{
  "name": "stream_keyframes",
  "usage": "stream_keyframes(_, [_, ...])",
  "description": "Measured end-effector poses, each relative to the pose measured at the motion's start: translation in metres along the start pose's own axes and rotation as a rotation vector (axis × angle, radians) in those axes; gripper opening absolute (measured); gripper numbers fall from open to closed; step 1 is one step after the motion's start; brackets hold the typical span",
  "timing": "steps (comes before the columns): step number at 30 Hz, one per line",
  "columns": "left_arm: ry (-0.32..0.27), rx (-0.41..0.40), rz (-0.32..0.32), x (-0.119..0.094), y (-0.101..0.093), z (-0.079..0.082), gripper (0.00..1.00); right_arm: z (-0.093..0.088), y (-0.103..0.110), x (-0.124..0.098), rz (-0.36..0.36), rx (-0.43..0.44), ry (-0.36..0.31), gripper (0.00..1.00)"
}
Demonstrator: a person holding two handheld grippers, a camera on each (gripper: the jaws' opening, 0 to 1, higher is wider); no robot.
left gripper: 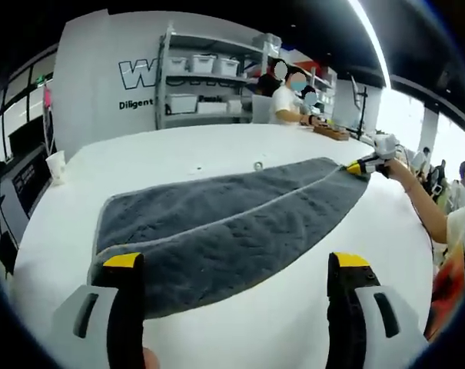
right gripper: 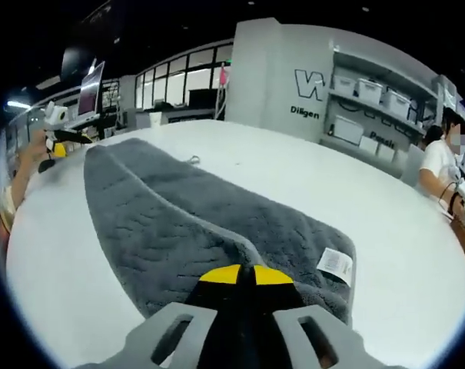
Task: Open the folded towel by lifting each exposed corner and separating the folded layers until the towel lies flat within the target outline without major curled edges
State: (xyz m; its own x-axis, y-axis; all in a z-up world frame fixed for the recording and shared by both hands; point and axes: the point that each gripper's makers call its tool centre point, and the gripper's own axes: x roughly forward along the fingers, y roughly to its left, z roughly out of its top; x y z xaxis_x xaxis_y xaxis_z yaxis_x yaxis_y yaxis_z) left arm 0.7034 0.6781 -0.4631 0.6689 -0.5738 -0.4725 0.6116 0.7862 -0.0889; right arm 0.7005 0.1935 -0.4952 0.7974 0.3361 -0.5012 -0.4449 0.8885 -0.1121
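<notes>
Right hand-held gripper [right gripper: 240, 275] clenching the near edge of the grey towel [right gripper: 186, 223]; left hand-held gripper [left gripper: 236, 269] hovering released, jaws spread, over the towel's near edge. Lying folded lengthwise across the white tabletop [left gripper: 217, 150], label [right gripper: 336, 264] showing.

One grey towel [left gripper: 232, 223] on one white table [left gripper: 217, 150]; one paper cup [left gripper: 55, 165]; one white label [right gripper: 336, 264] on the towel; two grippers, left [left gripper: 236, 269] and right [right gripper: 244, 275]; one shelf rack [left gripper: 209, 73].
</notes>
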Motion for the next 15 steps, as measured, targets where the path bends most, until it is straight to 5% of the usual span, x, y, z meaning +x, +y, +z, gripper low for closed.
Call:
stream_keyframes(9, [-0.005, 0.003, 0.002, -0.002, -0.001, 0.003, 0.97, 0.011, 0.017, -0.033, -0.011, -0.039, -0.048, 0.0])
stream_keyframes(15, [-0.031, 0.0, 0.0, -0.007, -0.008, 0.011, 0.97, 0.002, 0.038, -0.071, -0.031, -0.085, -0.052, 0.0])
